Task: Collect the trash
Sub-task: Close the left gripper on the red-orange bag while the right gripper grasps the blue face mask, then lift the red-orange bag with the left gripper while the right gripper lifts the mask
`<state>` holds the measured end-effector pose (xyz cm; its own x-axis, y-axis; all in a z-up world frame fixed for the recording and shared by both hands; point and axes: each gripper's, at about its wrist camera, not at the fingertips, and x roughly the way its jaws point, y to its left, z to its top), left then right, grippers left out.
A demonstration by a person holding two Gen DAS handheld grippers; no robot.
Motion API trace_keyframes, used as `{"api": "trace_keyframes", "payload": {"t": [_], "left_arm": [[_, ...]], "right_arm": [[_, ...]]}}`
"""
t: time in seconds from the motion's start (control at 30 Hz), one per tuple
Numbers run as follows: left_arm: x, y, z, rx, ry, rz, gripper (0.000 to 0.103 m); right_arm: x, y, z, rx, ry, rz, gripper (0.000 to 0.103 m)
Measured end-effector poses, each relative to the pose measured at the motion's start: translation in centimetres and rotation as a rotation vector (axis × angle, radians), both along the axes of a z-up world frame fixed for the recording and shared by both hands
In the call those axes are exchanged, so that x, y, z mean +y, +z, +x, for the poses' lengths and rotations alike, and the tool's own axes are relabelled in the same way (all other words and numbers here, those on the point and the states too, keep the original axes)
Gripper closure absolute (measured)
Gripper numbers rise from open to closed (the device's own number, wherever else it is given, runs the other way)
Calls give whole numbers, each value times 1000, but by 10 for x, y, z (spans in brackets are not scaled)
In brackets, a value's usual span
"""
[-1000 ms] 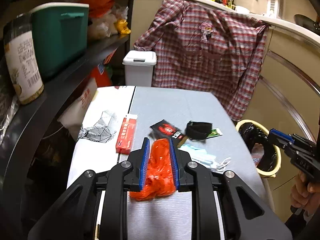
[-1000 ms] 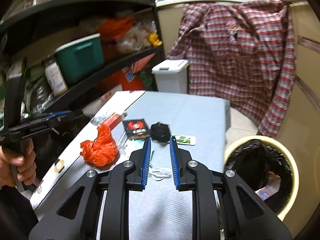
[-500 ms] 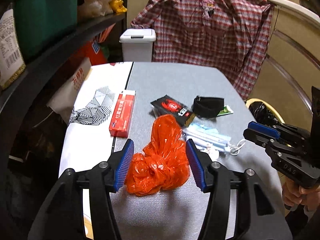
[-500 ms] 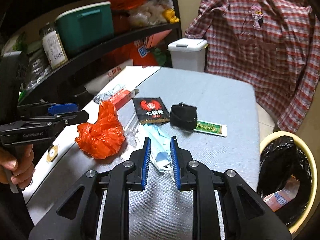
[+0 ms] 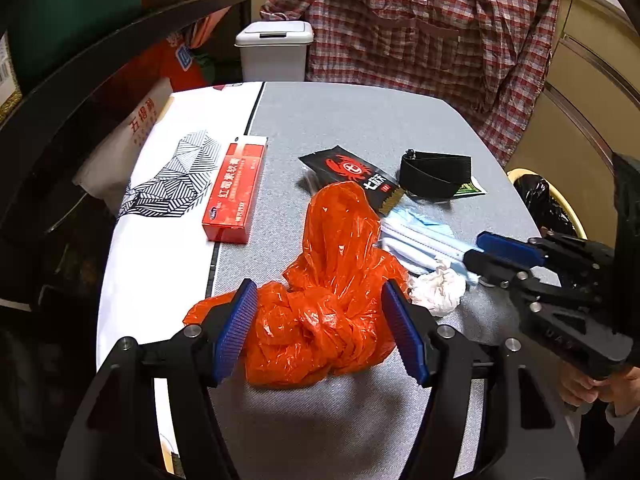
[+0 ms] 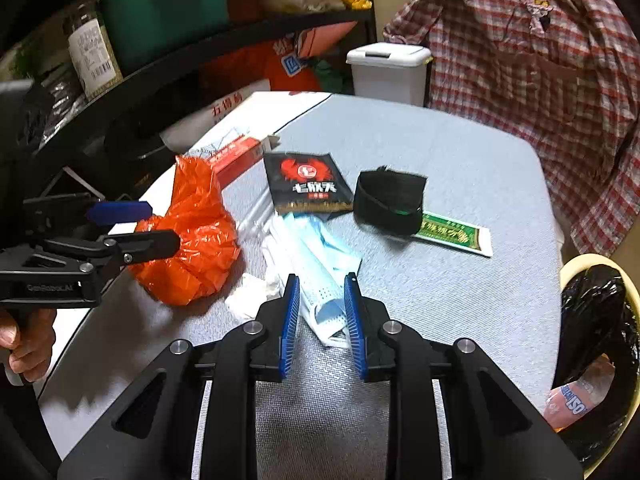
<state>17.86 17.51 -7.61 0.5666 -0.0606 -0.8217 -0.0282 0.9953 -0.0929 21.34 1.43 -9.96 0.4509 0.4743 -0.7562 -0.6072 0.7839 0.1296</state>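
The left gripper (image 5: 320, 328) was opening, released around the orange bag (image 5: 324, 300); the right gripper (image 6: 322, 316) was opening astride the face mask (image 6: 320, 264), partly hidden under the black packet (image 6: 306, 184).

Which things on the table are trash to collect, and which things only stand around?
Trash:
crumpled orange plastic bag
blue face masks
white crumpled tissue
black snack packet
black-lined yellow bin

Only around:
red checked shirt
white lidded bin
green storage box
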Motion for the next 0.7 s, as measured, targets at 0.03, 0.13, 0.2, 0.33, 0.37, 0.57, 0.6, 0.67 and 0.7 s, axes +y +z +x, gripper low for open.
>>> {"api": "trace_keyframes", "payload": {"t": [0.03, 0.13, 0.2, 0.33, 0.37, 0.57, 0.6, 0.67, 0.7], "left_arm": [[-1, 0, 1, 3, -5, -1, 39], [-2, -3, 1, 9, -12, -6, 39], [-2, -4, 1, 18, -20, -15, 39], [-3, -5, 1, 24, -30, -13, 39], [-3, -6, 1, 26, -28, -16, 39], [-5, -9, 1, 48, -38, -29, 38], [-6, -9, 1, 49, -41, -25, 38], [-8, -10, 0, 51, -49, -15, 38], [-7, -10, 1, 52, -50, -14, 38]], "right_arm": [[1, -2, 0, 1, 4, -8, 78], [3, -5, 0, 5, 7, -16, 78], [4, -6, 0, 5, 10, -20, 78], [6, -7, -1, -6, 17, -47, 84], [6, -8, -2, -10, 20, -52, 87], [0, 1, -7, -45, 31, -66, 101], [-1, 3, -9, -56, 31, -70, 101], [-3, 7, -9, -65, 27, -65, 101], [-6, 10, -10, -71, 22, -61, 101]]}}
